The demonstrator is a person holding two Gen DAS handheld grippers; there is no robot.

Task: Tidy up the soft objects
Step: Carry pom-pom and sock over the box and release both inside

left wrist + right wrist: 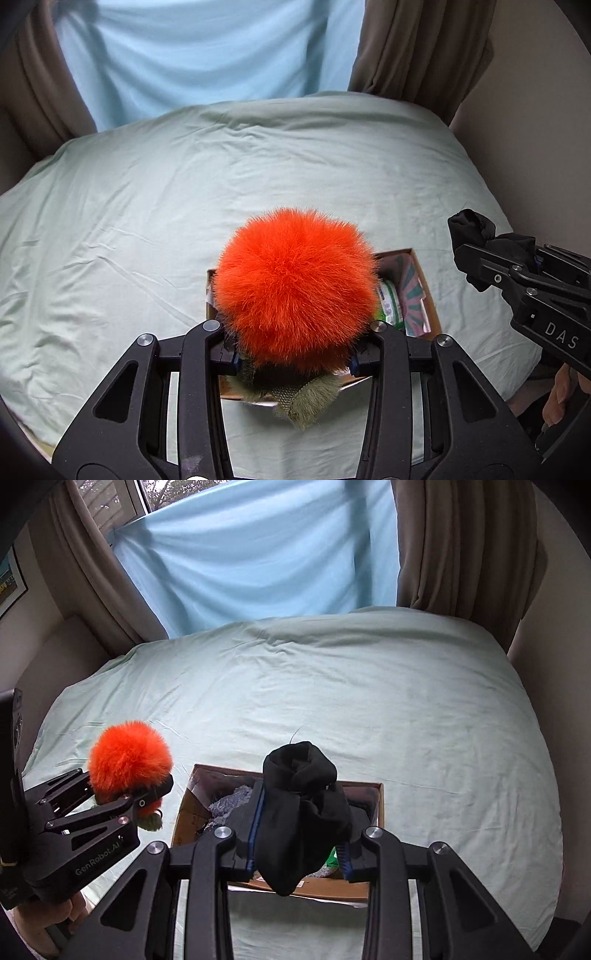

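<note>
My left gripper [293,354] is shut on a fluffy orange plush [295,284] with an olive-green fuzzy base [306,398]; it holds it above a cardboard box [424,291] on the bed. The plush also shows in the right wrist view [129,757], left of the box. My right gripper [299,834] is shut on a rolled black sock [301,812], held over the cardboard box [373,786]. The box holds a grey-blue fuzzy item [232,799] and other soft things. In the left wrist view the sock [476,229] sits at the right.
A pale green bedsheet [369,701] covers the bed under the box. A light blue cloth [258,554] hangs over the window behind, with brown curtains [461,546] on both sides. Walls stand close on the left and right of the bed.
</note>
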